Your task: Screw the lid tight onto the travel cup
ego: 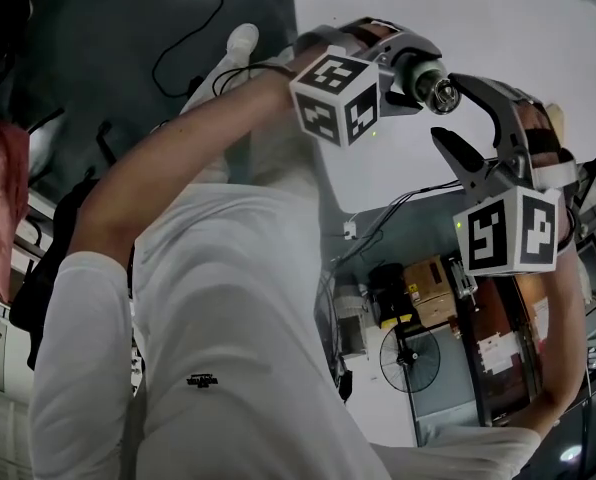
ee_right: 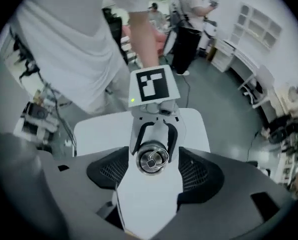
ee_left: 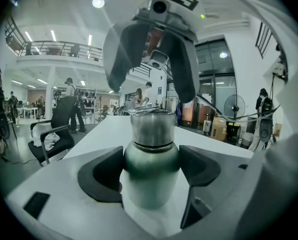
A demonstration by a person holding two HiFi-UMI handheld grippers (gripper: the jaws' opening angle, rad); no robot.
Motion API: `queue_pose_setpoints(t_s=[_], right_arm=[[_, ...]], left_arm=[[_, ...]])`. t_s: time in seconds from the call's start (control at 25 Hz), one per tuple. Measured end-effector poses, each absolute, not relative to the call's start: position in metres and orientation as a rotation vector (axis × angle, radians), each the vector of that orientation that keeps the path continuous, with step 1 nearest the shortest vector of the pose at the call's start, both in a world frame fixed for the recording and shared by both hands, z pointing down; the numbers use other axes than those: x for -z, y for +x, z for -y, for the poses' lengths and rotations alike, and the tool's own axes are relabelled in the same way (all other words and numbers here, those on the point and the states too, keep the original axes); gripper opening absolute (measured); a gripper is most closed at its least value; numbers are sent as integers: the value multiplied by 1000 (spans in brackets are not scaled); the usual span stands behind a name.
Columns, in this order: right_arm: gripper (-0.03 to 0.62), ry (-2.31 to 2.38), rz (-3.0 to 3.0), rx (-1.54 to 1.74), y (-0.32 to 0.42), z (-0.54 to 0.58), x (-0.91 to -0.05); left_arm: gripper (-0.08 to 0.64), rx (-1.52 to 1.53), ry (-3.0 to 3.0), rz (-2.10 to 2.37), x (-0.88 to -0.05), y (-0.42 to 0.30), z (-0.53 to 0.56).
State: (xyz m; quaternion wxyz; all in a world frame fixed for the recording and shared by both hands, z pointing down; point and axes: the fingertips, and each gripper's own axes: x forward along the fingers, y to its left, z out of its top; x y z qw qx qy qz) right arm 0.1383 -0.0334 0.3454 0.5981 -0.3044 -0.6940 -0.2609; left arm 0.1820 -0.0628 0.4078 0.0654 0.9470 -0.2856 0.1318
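My white table (ego: 518,78) is running away from me toward the far hall, its plain top showing pale under the lights. Beside it the dark grey floor (ego: 98,48) is carrying a black cable (ego: 192,30), which is lying in a loose loop. In the left gripper view a black office chair (ee_left: 56,129) is standing on the floor near the table's left edge. Past the table's far right end, a pedestal fan (ee_left: 234,106) and cardboard boxes (ee_left: 223,128) are standing on the floor.
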Motion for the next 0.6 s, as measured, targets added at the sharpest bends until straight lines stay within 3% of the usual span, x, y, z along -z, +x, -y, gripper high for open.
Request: queue_pose_setpoints(t_s=[0.32, 0.36, 0.6], right_arm=[[289, -1042, 1376, 977, 159, 37, -372], [247, -1046, 1375, 989, 159, 37, -374], [238, -922, 1464, 831, 153, 37, -376]], left_arm=[[336, -394, 2858, 861, -409, 182, 64], [336, -393, 2858, 861, -409, 182, 64], [336, -395, 2856, 861, -409, 180, 62]])
